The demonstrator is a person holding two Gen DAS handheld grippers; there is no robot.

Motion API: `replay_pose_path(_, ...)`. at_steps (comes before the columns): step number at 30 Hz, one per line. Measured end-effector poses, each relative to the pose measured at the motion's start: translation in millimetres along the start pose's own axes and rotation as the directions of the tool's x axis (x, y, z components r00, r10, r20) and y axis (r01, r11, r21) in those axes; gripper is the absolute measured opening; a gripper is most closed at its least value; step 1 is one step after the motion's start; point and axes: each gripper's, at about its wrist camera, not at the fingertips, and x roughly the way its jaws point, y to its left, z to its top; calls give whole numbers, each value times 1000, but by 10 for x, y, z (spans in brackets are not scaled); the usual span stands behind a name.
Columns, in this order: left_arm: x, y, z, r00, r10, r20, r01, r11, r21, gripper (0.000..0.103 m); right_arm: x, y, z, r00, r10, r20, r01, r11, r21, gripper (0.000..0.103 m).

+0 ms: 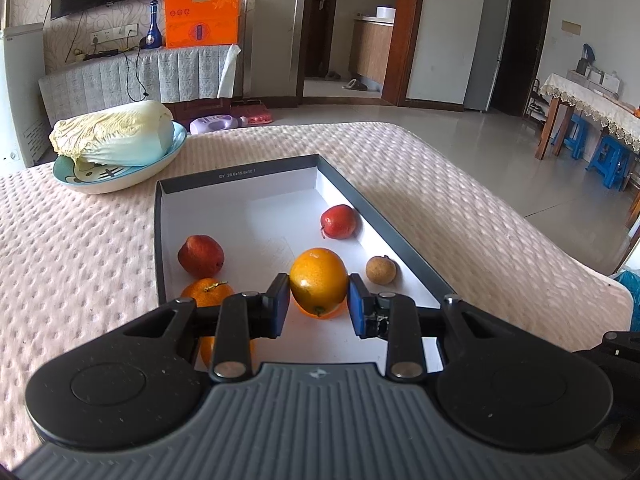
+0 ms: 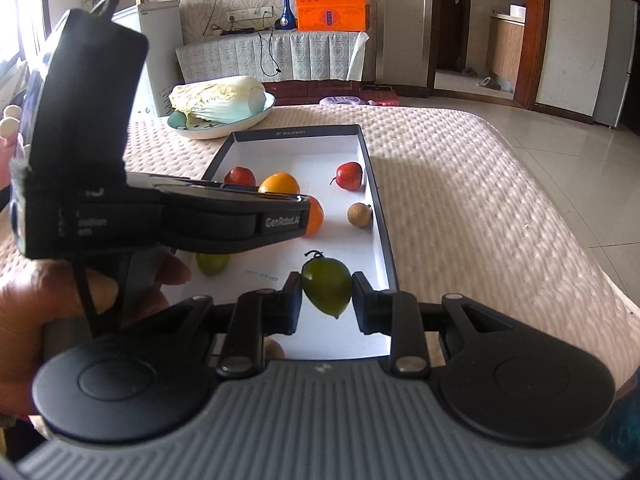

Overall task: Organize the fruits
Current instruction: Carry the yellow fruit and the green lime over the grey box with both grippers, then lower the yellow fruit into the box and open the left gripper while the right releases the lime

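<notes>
The left gripper point(image 1: 319, 304) has its fingers point(image 1: 279, 306) pinching an orange point(image 1: 319, 280) from both sides, the fruit lifted a little above the white floor of the box point(image 1: 240, 178), with a glow of its colour on the floor beneath. The right gripper point(image 2: 327, 304) pinches a green lemon-shaped fruit point(image 2: 327, 286) the same way, stem up, near the box's near right corner. Gripping across the widest part keeps each round fruit from rolling out, I judge. In the left wrist view, a tangerine point(image 1: 206, 292) sits at nine o'clock from the held orange, a red pear-like fruit point(image 1: 201, 256) at ten, a red apple-like fruit point(image 1: 339, 221) at one by the right wall, and a small brown fruit point(image 1: 381, 270) at three. The right wrist view shows another green fruit point(image 2: 213, 264) at nine o'clock from the held one, partly behind the left hand point(image 2: 60, 304). The far half of the box lies bare, offering room to set fruit down; its low dark walls need clearing. The box rests on a padded pink table point(image 1: 440, 184), with a cabbage point(image 1: 116, 130) on a plate point(image 1: 120, 176) at eleven o'clock.
</notes>
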Motion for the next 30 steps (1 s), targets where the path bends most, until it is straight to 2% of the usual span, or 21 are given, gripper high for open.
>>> replay_pose_path(7, -76, 81, 9, 1000, 2, 8, -2, 1000, -7, 38, 59, -2, 13, 1000, -7, 2, 7, 1000, -2, 30)
replay_pose_path(8, -94, 91, 10, 1000, -1, 12, 1, 1000, -8, 41, 71, 3, 16, 1000, -6, 4, 6, 1000, -3, 30)
replay_pose_path(10, -135, 94, 11, 1000, 1, 26, -1, 1000, -3, 57, 103, 19, 17, 1000, -6, 2, 6, 1000, -9, 30)
replay_pose_path(12, -184, 99, 14, 999, 1, 42, -1, 1000, 3, 60, 148, 37, 20, 1000, -12, -2, 12, 1000, -18, 31)
replay_pose_path(17, -227, 114, 16, 999, -1, 46, 1, 1000, 5, 61, 206, 65, 32, 1000, -20, 13, 20, 999, -24, 31)
replay_pose_path(20, -261, 143, 13, 999, 5, 50, -5, 1000, 6, 61, 194, 73, 37, 999, -20, 39, 21, 999, -25, 43)
replay_pose_path(24, -305, 197, -1, 998, 19, 53, -19, 1000, -7, 61, 164, 75, 45, 998, -13, 65, 15, 999, -29, 44)
replay_pose_path(30, -382, 267, -35, 998, 46, 53, -45, 999, -23, 61, 149, 54, 52, 998, -16, 57, 17, 1000, -13, 44)
